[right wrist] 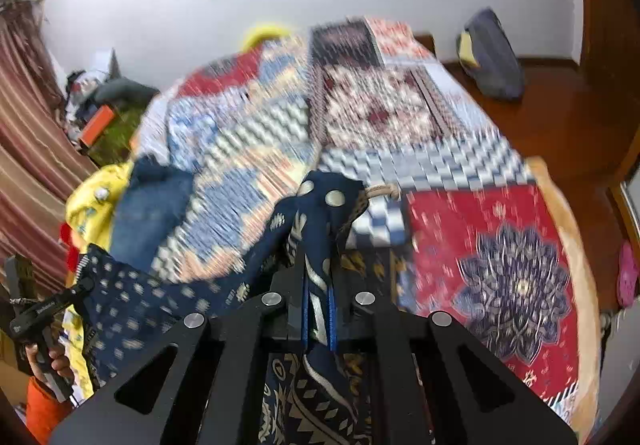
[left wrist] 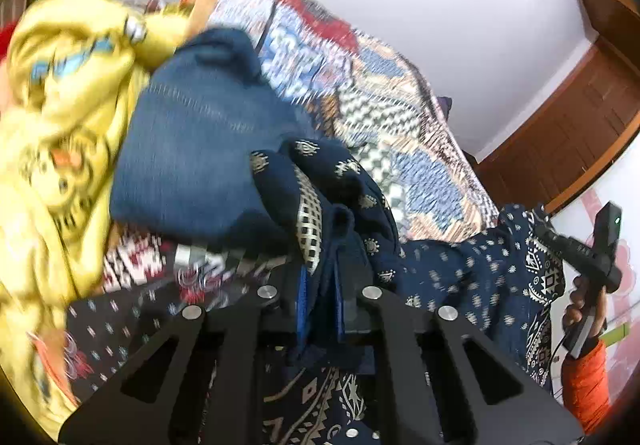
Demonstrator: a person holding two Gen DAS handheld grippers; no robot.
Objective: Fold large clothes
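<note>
A large navy garment with small pale motifs and a patterned border (left wrist: 472, 273) hangs stretched between both grippers above the bed. My left gripper (left wrist: 320, 257) is shut on a bunched edge of it, cloth spilling over the fingertips. My right gripper (right wrist: 318, 245) is shut on another bunch of the same navy garment (right wrist: 160, 297), near a beige drawstring (right wrist: 380, 191). In the left wrist view the right gripper (left wrist: 592, 249) shows at the far right, held by a hand in an orange sleeve. In the right wrist view the left gripper (right wrist: 44, 309) shows at the lower left.
A patchwork bedspread (right wrist: 440, 149) covers the bed. A folded blue denim piece (left wrist: 192, 149) and a crumpled yellow garment (left wrist: 60, 117) lie at its left side. A wooden door (left wrist: 572, 125) and white wall stand behind. A grey bag (right wrist: 492, 53) sits on the wooden floor.
</note>
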